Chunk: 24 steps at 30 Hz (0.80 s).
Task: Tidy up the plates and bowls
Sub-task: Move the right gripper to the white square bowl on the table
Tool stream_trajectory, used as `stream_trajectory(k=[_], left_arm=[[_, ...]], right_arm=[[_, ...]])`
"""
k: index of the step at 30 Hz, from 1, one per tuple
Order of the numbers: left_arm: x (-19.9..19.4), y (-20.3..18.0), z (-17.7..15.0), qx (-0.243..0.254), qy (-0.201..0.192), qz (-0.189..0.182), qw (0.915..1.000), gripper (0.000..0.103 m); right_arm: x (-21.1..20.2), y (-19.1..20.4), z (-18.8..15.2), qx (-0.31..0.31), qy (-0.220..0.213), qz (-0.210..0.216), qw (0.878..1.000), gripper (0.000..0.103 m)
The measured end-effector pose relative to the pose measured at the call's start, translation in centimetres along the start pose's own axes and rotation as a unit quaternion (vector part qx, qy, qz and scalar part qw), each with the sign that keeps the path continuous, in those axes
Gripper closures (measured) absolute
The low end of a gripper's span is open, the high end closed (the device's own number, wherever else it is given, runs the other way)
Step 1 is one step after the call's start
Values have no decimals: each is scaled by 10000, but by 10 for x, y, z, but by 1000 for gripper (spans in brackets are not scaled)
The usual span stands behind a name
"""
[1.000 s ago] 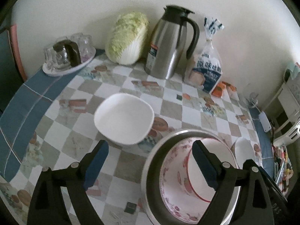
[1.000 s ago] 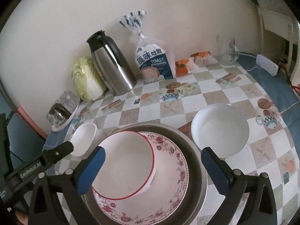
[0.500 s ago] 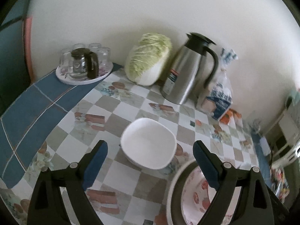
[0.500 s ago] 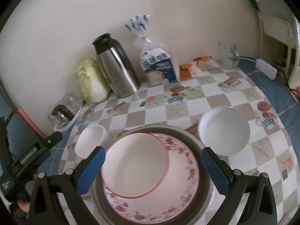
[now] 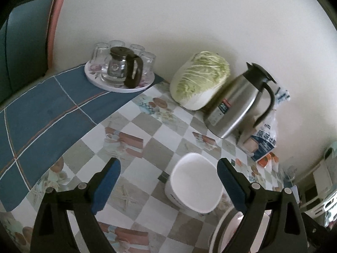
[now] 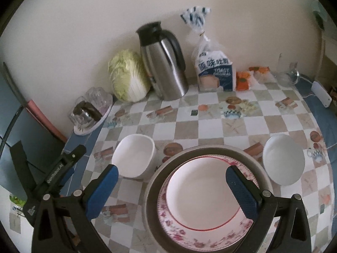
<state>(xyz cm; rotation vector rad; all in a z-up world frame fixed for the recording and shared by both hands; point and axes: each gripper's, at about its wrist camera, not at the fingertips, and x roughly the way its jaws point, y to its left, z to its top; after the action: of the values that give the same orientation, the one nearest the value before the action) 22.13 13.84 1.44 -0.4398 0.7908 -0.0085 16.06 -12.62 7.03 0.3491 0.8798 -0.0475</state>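
Left tool (image 5: 168, 176) spread wide, nothing between its blue pads; it hangs over the checked counter (image 5: 147, 126), with the square white bowl (image 5: 194, 186) below and just inside its right finger; bowl upright, empty.

Right tool (image 6: 171, 186) also released, fingers wide apart, holding nothing; it hovers above the stack at the counter's near edge. Stack: grey metal basin (image 6: 153, 181) outermost; inside it a flowered plate (image 6: 181, 229); on the plate a red-rimmed bowl (image 6: 202, 196), upright and empty. From the left wrist view only a sliver of the basin's rim shows at the bottom right.

Square white bowl (image 6: 134, 158) sits just left of the basin, close but whether touching I cannot tell. Round white bowl (image 6: 283, 165) sits just right of the basin, toward the counter's right edge; empty.

Along the back edge by the wall, left to right: tray of glasses (image 6: 90, 113) with a small glass pot at the back left corner; cabbage (image 6: 128, 76); steel jug (image 6: 164, 63) with black lid and handle; bag of toast bread (image 6: 214, 71); small orange packets (image 6: 242, 80); a clear glass item at the far right, blurred.

The left tool's black body (image 6: 56, 172) shows in the right wrist view, off the counter's left edge.
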Motion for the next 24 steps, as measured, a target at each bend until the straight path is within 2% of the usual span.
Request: stream_trajectory(k=[4, 6, 13, 17, 19, 24], left_arm=[[8, 12, 5, -245, 71, -89, 9996, 10], [14, 17, 8, -317, 128, -205, 9992, 10], [30, 21, 13, -312, 304, -213, 9988, 10], [41, 18, 11, -269, 500, -337, 9978, 10], [48, 15, 7, -189, 584, -307, 9976, 10], [65, 5, -1, 19, 903, -290, 9955, 12]], right_arm=[[5, 17, 12, -321, 190, -244, 9990, 0], [9, 24, 19, -323, 320, -207, 9988, 0], [34, 52, 44, -459, 425, -367, 9974, 1], [66, 54, 44, -265, 645, -430, 9966, 22], [85, 54, 40, -175, 806, -415, 9957, 23], [116, 55, 25, -204, 1022, -407, 9937, 44]])
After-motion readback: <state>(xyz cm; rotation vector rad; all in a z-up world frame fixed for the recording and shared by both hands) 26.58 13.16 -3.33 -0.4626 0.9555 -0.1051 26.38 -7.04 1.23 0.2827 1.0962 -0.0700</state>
